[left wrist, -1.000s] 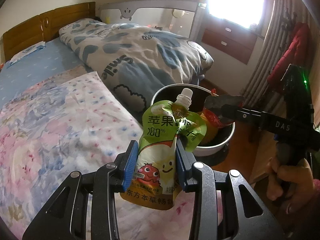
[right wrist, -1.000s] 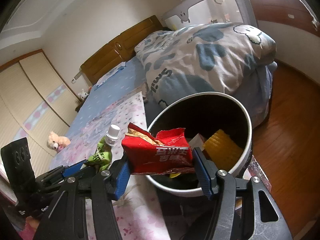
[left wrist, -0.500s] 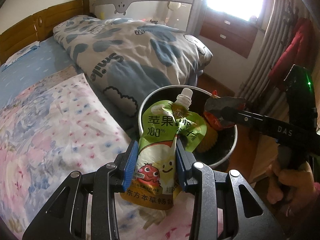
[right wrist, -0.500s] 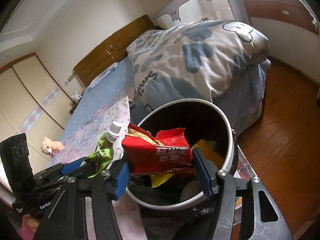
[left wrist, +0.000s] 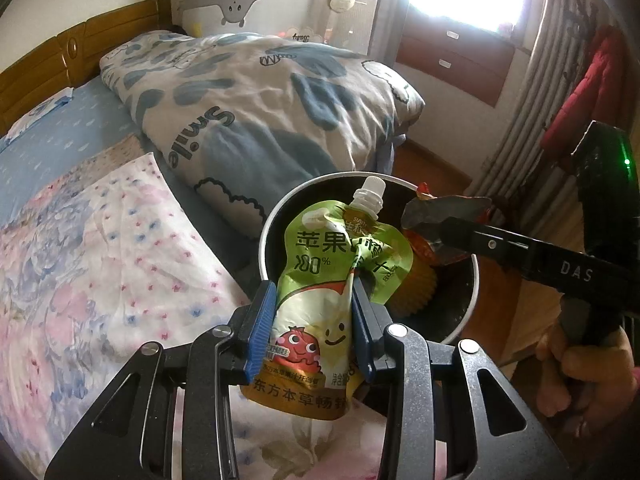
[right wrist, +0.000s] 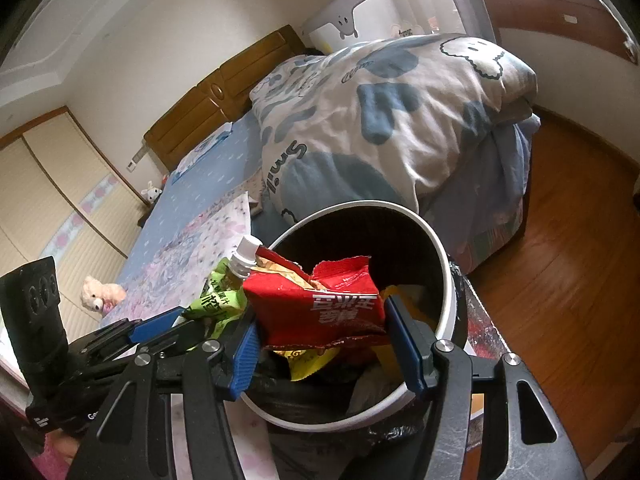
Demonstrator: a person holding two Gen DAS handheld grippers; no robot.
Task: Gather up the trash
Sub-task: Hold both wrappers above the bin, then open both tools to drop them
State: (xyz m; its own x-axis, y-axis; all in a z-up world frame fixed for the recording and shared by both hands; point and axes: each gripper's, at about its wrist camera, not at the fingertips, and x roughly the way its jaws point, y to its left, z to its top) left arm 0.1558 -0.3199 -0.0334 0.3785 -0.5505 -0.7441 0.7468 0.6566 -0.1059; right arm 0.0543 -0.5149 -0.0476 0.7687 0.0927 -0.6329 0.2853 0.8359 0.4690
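My left gripper (left wrist: 314, 328) is shut on a green and yellow juice pouch (left wrist: 340, 280) with a white cap, held upright at the near rim of a white round trash bin (left wrist: 266, 236). My right gripper (right wrist: 326, 344) is shut on a red snack bag (right wrist: 320, 304) and holds it over the bin's (right wrist: 444, 264) opening. In the left wrist view the right gripper (left wrist: 444, 220) reaches in from the right over the bin. The pouch (right wrist: 222, 300) and the left gripper (right wrist: 156, 328) show at the left of the right wrist view. Yellow trash (left wrist: 416, 288) lies inside the bin.
The bin stands beside a bed with a floral sheet (left wrist: 100, 260) and a blue-patterned quilt (left wrist: 260, 92). A wooden headboard (right wrist: 216, 100), a crib rail (left wrist: 300, 0), drawers (left wrist: 460, 60) and wood floor (right wrist: 560, 240) surround it. A teddy bear (right wrist: 100, 292) lies on the bed.
Both grippers have moved closer to the bin with their loads. The bin now looks larger, and the red bag sits further over its opening.
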